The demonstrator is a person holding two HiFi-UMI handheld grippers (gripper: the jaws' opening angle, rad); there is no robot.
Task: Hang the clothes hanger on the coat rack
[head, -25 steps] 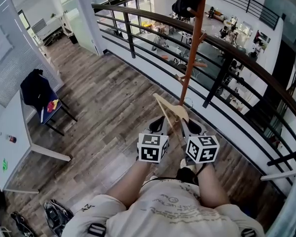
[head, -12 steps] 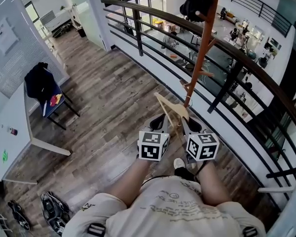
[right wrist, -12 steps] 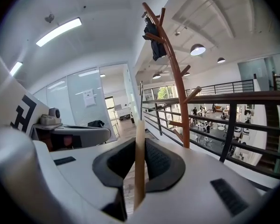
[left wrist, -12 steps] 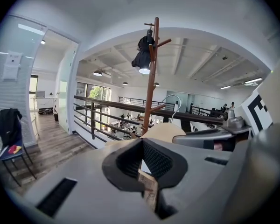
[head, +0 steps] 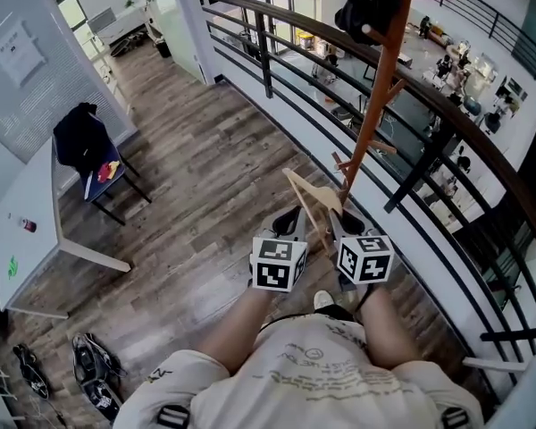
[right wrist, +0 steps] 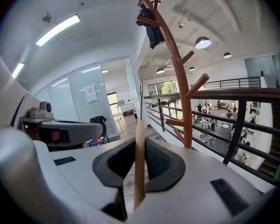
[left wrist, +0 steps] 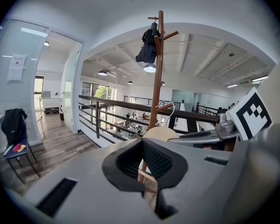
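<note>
Your right gripper (right wrist: 139,164) is clamped on the edge of the wooden clothes hanger (head: 314,206), and your left gripper (left wrist: 143,169) looks closed on it too, a strip of wood showing between its jaws. You hold the hanger in front of you, near the foot of the coat rack (head: 375,105) by the railing (head: 447,119). A dark garment (head: 368,3) hangs at the rack's top.

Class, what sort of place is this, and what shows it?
Probably an office mezzanine: a black railing overlooks a lower floor with tables, and a white table and chair stand nearby.
</note>
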